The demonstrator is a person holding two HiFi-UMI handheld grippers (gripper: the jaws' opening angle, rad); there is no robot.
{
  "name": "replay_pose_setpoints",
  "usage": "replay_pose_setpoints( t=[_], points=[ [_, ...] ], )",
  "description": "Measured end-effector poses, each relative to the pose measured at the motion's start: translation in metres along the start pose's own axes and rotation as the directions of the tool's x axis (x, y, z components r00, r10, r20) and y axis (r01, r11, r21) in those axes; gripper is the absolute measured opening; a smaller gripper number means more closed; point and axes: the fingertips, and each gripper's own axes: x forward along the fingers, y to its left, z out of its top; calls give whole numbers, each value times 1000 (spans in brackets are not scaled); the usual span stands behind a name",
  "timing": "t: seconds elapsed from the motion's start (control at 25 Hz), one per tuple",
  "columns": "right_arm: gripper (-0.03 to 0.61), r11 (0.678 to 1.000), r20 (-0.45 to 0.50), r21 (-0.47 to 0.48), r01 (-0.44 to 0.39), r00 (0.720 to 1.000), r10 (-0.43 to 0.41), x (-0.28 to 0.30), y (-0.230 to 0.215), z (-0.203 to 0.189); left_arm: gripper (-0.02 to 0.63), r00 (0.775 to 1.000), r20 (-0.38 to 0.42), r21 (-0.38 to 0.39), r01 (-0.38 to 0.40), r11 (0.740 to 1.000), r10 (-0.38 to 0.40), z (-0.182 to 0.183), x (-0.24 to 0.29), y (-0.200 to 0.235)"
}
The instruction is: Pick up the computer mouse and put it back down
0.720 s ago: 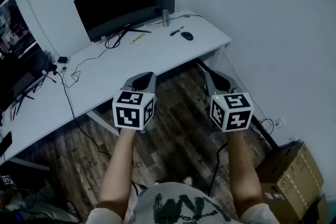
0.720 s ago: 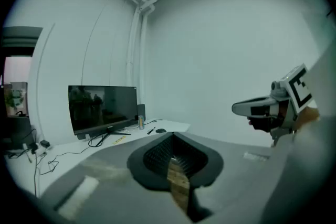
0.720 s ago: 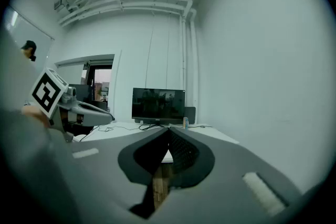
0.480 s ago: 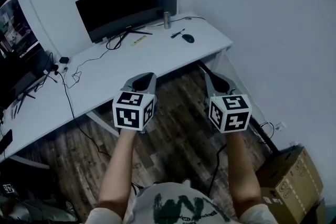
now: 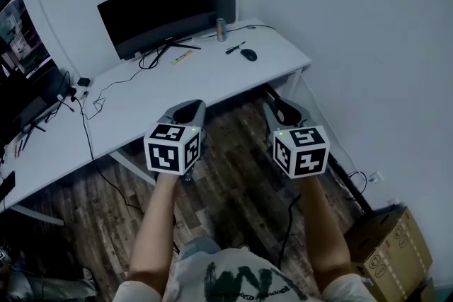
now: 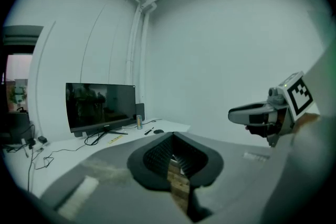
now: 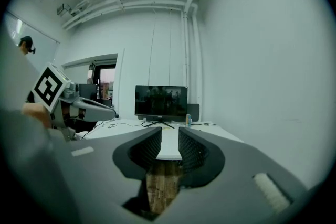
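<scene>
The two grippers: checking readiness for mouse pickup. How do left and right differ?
The left gripper has its jaws meeting at the tips; the right gripper has them slightly apart. The right gripper points straight at the monitor; the left points right of it. Both are empty, over the floor.

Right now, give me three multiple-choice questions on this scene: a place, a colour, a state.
1. Where is the mouse? A on a chair; B on the desk, toward its far right end; C between the jaws.
2. What colour is the desk top? A black; B red; C white.
3. How do the right gripper's jaws stand? A apart and empty; B shut on the mouse; C shut together.
Answers: 1 B, it lies on the desk top. 2 C, the top shows white. 3 A, bare floor shows through their gap.
</scene>
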Motion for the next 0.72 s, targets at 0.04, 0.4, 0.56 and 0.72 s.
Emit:
replay_pose_setpoints(
  t=[0.04,0.4,0.56,0.72],
  points=[
    [89,1000,0,-3,-3,1000,3,0,-2,0,5,1000,-4,-2,-3,1000,3,-1,2,-1],
    [214,999,-4,-16,-35,999,35,20,-20,-2,4,1000,-3,17,-17,1000,17,4,28,-3],
    [276,999,-10,-13,-35,999,35,33,-25,-2,4,1000,14,17,-11,1000,10,10,38,4],
    [295,999,-3,-5,-37,999,37,52,-31,-1,5,999,37,-9,6,1000,-6,15,57,16]
  ],
)
